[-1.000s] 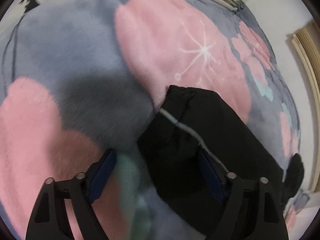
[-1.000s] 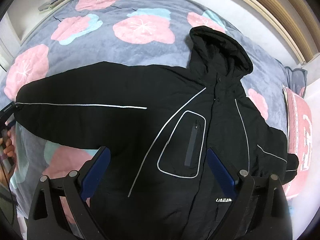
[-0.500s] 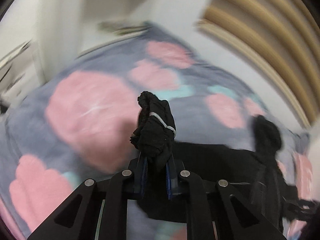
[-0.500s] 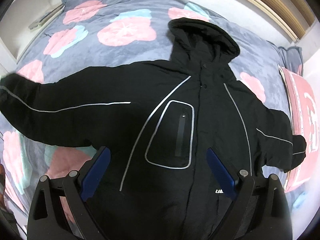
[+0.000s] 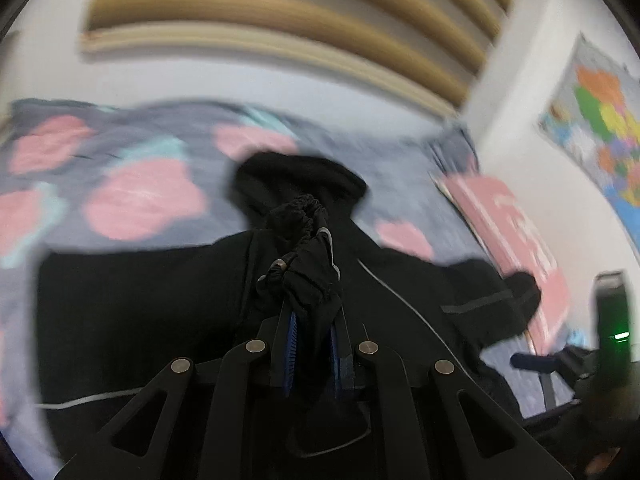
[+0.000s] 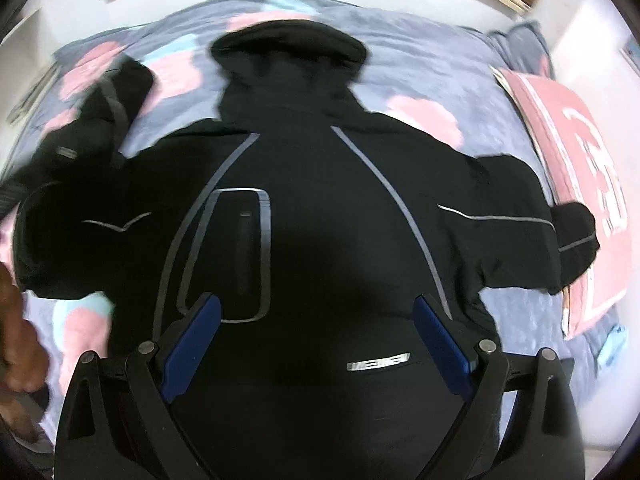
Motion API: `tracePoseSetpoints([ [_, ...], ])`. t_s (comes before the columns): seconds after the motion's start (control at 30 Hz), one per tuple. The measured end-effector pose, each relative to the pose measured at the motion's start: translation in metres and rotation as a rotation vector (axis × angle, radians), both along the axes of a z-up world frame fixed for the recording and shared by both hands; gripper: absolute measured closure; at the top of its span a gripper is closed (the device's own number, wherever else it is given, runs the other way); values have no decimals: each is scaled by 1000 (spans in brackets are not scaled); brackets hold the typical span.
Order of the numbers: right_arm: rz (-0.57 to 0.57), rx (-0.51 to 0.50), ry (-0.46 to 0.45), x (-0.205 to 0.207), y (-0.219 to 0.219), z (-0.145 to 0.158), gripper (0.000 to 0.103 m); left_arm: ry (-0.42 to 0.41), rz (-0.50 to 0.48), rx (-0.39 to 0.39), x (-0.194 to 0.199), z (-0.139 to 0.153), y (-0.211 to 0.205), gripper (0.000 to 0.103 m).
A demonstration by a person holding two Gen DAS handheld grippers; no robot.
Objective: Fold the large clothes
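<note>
A large black hooded jacket (image 6: 320,220) with grey piping lies face up on a grey bed cover with pink flowers (image 6: 420,64). My left gripper (image 5: 314,320) is shut on the cuff of the jacket's left sleeve (image 5: 308,264) and holds it raised over the jacket body. In the right wrist view that sleeve (image 6: 100,120) is lifted and bent upward at the left. My right gripper (image 6: 316,328) is open and empty above the jacket's lower front. The other sleeve (image 6: 532,228) lies flat, stretched to the right.
A pink pillow (image 6: 576,184) lies at the bed's right edge, touching the right cuff. A white wall and a slatted wooden headboard (image 5: 280,12) stand behind the bed. A colourful map (image 5: 600,116) hangs on the right wall. A hand (image 6: 16,340) shows at the left edge.
My left gripper closed on the sleeve cuff, lifted it off the bed and swung it rightward over the jacket. My right gripper drifted toward the jacket's middle, still open.
</note>
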State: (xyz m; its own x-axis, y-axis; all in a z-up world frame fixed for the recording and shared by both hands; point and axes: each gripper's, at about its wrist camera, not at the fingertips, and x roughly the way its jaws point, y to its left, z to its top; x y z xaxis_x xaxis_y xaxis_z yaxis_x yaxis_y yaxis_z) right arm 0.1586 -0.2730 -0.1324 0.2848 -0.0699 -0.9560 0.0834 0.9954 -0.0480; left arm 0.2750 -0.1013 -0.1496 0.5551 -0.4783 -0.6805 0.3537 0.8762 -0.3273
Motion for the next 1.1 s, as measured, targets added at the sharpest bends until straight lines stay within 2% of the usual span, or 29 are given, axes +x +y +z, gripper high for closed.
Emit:
tracePoseSetpoints([
  [0.03, -9, -6, -1, 0, -7, -4, 5, 17, -19, 17, 1, -11, -19, 90],
  [0.1, -17, -22, -8, 2, -24, -18, 5, 86, -66, 76, 12, -53, -58, 90],
  [0.2, 4, -25, -5, 8, -41, -42, 5, 200, -103, 102, 21, -108, -84, 87],
  [0.27, 31, -30, -3, 13, -48, -58, 5, 285, -113, 87, 27, -142, -90, 86],
  [0.33, 54, -28, 4, 19, -52, -69, 5, 333, -117, 37, 26, -155, -89, 85],
  [0.37, 63, -14, 2, 22, -54, -72, 5, 351, -113, 0, 26, -154, -84, 82],
  [0.4, 69, 23, -1, 25, -58, -74, 5, 383, -122, -52, 29, -150, -79, 75],
  [0.47, 60, 132, -12, 31, -66, -75, 5, 431, -160, -187, 28, -142, -70, 66],
  [0.53, 51, 241, -21, 37, -70, -74, 5, 436, -163, -304, 25, -122, -58, 56],
  [0.57, 50, 271, -23, 39, -69, -73, 5, 430, -160, -329, 22, -115, -53, 41],
  [0.6, 54, 309, -23, 43, -67, -74, 5, 422, -150, -350, 19, -106, -47, 35],
  [0.7, 57, 405, -9, 56, -56, -85, 5, 374, -126, -358, 4, -80, -31, 35],
  [0.83, 54, 525, 68, 75, -32, -113, 6, 309, -110, -326, -7, -52, -17, 35],
  [0.9, 30, 524, 105, 82, -21, -129, 6, 289, -96, -317, -13, -39, -9, 35],
  [0.97, 21, 521, 166, 86, -9, -152, 15, 270, -77, -313, -19, -28, 2, 35],
  [1.0, 29, 553, 183, 88, -3, -160, 31, 265, -66, -307, -18, -26, 7, 35],
  [1.03, 48, 574, 175, 89, 3, -163, 42, 260, -47, -293, -20, -23, 17, 35],
  [1.1, 115, 561, 120, 88, 13, -151, 67, 252, -17, -259, -19, -23, 25, 35],
])
